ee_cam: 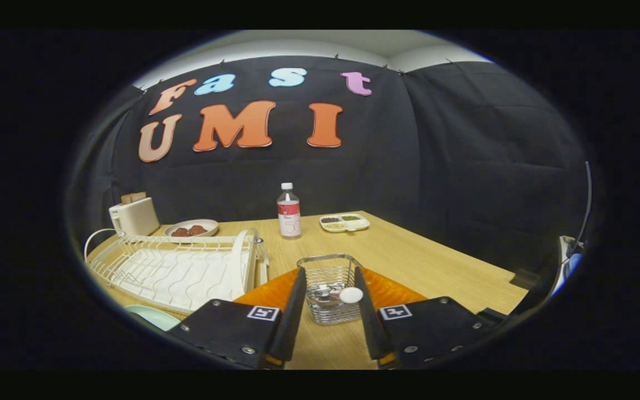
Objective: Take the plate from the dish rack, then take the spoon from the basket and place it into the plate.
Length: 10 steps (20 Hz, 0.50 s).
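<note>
Plate (153, 316) lies on the desk (436, 261) at the claw's 9 o'clock, just in front of the dish rack (178, 266), which holds no plate, so step one looks done. Spoon (348, 295) sits in the wire basket (329, 286), between the fingers (white end showing). Claw (328, 314) open, gripping nothing; grasp and placing remain.

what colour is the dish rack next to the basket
The wire dish rack is white, clearest in the gripper view, beside the open claw.
</note>
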Each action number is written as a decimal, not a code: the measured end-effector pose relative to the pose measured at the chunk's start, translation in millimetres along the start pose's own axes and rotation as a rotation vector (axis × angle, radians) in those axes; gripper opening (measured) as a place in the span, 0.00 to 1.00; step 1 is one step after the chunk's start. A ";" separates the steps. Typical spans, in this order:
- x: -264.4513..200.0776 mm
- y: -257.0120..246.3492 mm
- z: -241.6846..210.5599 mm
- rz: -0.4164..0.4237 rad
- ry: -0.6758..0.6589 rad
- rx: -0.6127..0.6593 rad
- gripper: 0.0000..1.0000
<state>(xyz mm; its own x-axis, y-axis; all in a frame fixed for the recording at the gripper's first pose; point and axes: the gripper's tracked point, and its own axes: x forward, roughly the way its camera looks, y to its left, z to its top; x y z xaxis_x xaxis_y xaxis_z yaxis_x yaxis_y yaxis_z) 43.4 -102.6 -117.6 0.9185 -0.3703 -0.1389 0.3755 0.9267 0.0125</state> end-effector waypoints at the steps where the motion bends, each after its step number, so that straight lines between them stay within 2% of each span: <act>1: 1.5 3.0 -2.2 0.005 0.013 0.008 0.45; 3: 2.5 4.1 -1.2 0.001 0.013 0.003 0.26; 5: 1.1 8.7 -2.3 0.009 0.018 -0.009 0.17; 10: -1.4 11.2 0.6 -0.003 0.029 -0.026 0.09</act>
<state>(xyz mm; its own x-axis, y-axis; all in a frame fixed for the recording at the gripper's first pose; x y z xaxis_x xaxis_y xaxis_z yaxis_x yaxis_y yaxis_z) 46.4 -91.8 -116.7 0.9133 -0.3712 -0.1674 0.3744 0.9272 -0.0134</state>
